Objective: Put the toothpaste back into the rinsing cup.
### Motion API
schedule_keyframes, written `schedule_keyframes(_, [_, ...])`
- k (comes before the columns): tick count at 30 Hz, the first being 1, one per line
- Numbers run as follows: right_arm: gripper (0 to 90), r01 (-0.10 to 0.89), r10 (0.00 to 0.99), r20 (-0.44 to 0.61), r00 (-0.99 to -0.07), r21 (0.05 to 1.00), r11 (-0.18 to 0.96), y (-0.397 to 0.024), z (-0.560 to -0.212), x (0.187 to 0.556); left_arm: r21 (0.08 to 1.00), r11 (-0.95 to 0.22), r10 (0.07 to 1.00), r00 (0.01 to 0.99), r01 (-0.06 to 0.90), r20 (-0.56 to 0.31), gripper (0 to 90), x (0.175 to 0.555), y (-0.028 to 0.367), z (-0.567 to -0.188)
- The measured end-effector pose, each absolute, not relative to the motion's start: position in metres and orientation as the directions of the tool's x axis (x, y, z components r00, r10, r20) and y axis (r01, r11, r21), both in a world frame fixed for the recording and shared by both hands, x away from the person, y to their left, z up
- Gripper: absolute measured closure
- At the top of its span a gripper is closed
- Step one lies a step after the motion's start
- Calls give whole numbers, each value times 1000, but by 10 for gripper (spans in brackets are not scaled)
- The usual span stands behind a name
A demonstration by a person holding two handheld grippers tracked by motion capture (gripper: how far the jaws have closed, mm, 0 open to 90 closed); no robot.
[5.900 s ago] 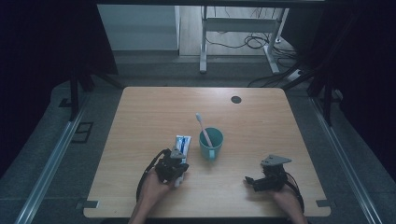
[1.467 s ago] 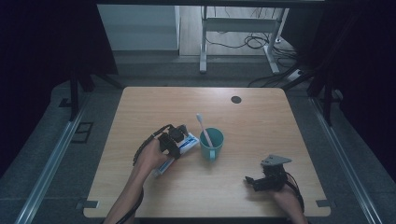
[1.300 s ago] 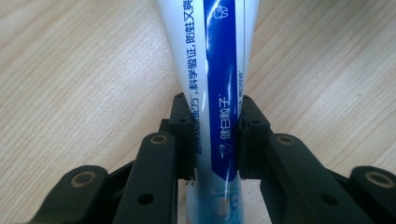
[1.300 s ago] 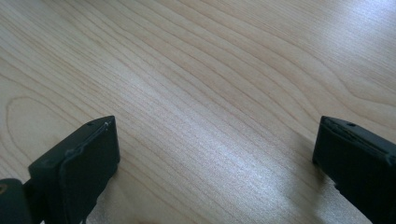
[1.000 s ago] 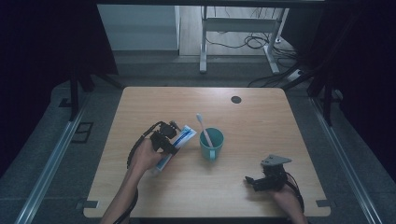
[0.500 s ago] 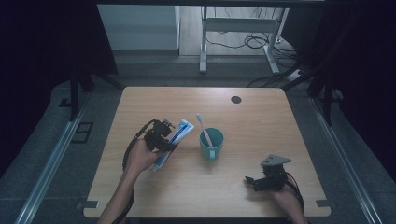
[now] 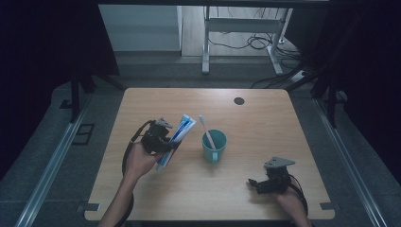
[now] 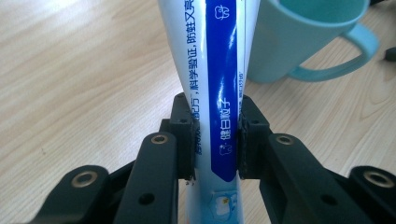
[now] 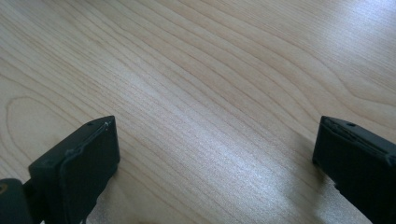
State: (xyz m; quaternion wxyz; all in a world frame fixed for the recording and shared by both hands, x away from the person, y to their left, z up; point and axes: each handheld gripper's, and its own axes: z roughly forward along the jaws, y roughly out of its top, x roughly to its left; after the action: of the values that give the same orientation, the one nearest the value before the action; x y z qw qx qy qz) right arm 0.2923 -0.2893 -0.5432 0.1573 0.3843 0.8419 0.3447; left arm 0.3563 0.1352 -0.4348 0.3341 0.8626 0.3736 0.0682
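Wood-grain table (image 7: 265,118) fills the middle of a dim room, with grey floor around it and desk legs and cables beyond its far edge.

At the table's left of centre, the tube (image 7: 176,139) of toothpaste, white with a blue band, is clamped between the jaws of the left gripper (image 7: 163,142) and held clear of the table, tilted so that its far end points up toward the cup. In the left gripper view the two black pads press on both sides of the tube (image 8: 219,84), which runs up out of the frame, printed side toward the camera.

Just right of the tube stands the cup (image 7: 214,146), teal, upright, handle toward the near side. A toothbrush (image 7: 206,131) stands in it, pink handle leaning left over the rim, bristle end up. The left gripper view shows the cup (image 8: 303,37) close behind the tube.

Well apart, near the table's front right corner, the right gripper (image 7: 255,185) sits low over the wood in the person's hand. Its jaws stand wide with nothing between them, bare table (image 9: 210,93) ahead.
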Motion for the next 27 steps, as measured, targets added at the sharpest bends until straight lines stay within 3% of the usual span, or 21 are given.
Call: schedule_keyframes(27, [4, 535, 753, -3, -658, 703, 470, -290, -543, 293, 779, -415, 644, 757, 470, -114, 730, 349, 114, -407])
